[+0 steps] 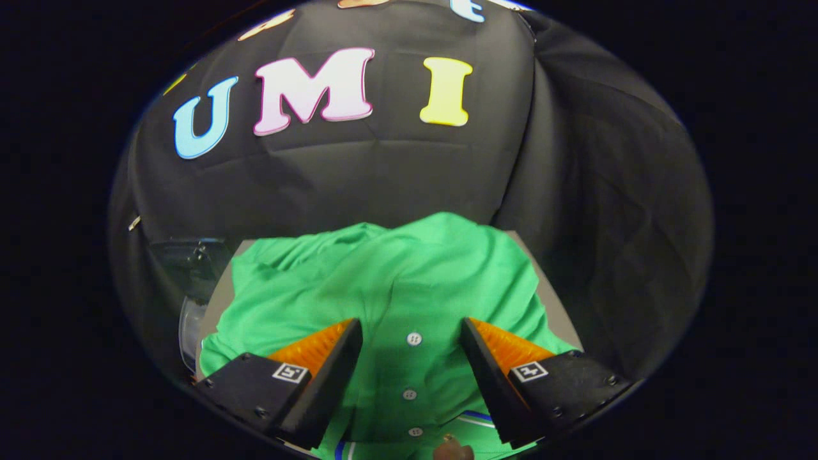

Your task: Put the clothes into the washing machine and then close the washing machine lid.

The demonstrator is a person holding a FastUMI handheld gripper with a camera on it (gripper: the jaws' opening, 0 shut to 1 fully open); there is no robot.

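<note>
Gripper (412, 329), one, seen from just behind its two fingers (332, 358): the fingers stand spread wide apart, pinching nothing, and point forward and down over the cloth. Between them lies the buttoned front strip of one green shirt (383, 281), with three white buttons (414, 338) in a row running from nearest to farther; the farthest button sits level with the fingertips. At the nearest edge, by the lowest button, the collar trim (476, 418) shows white and blue stripes, and a small brownish thing (452, 449) that cannot be made out. The shirt is spread flat but rumpled on one grey table (556, 306), covering most of it; bare table shows beside the shirt on both sides. Left of the table, beyond the left finger, stands a dark-topped object with a pale curved rim (188, 287), too dim to say what it is. Farthest back hangs the black cloth wall (383, 172), creased, with a fold at the right
</note>
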